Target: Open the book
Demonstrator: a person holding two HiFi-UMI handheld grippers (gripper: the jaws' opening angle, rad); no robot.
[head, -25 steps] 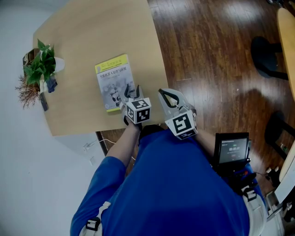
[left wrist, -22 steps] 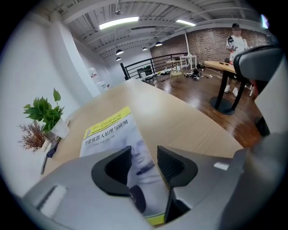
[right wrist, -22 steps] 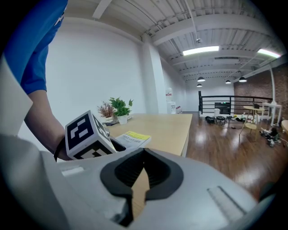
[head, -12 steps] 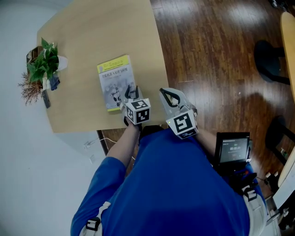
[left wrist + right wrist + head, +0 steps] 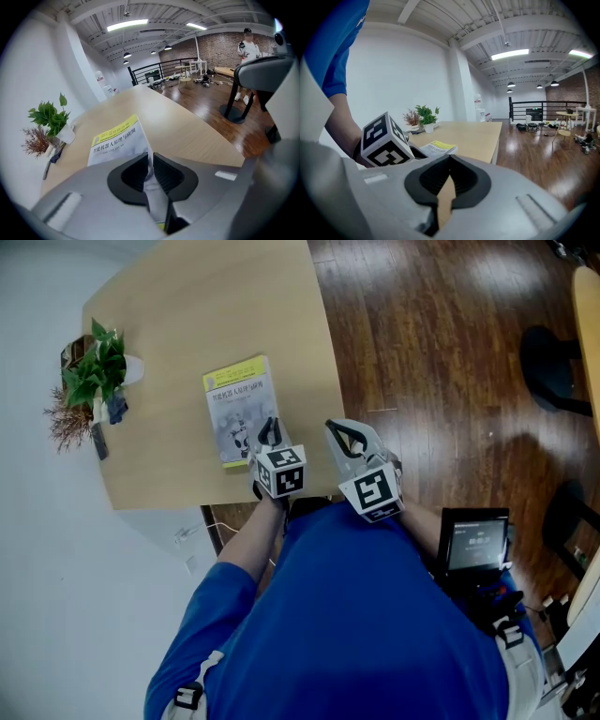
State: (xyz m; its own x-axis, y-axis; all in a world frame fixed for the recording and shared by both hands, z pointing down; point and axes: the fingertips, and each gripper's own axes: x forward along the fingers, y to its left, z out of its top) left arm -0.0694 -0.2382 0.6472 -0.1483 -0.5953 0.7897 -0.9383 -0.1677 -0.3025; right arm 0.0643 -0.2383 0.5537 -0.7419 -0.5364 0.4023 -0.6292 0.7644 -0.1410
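A shut book [image 5: 239, 409] with a yellow band and a grey-white cover lies on the wooden table [image 5: 206, 306], near its front right edge. My left gripper [image 5: 268, 430] is at the book's near right corner. In the left gripper view the book [image 5: 115, 138] runs away from the jaws. The left gripper [image 5: 151, 161] is closing, and its narrow gap is filled by the book's pale cover edge. My right gripper [image 5: 339, 435] hangs shut and empty just right of the table edge. In the right gripper view the right gripper [image 5: 449, 158] has its tips touching, with the book [image 5: 438, 148] beyond.
A potted green plant [image 5: 94, 371] and dried twigs [image 5: 66, 423] stand at the table's left edge. Dark wood floor lies to the right, with black chair bases [image 5: 544, 352]. A small screen [image 5: 473, 542] hangs at the person's right side. A person stands far off [image 5: 248, 44].
The left gripper's jaws have gone from wide apart to almost together at the book's near right corner. The right gripper has stayed put.
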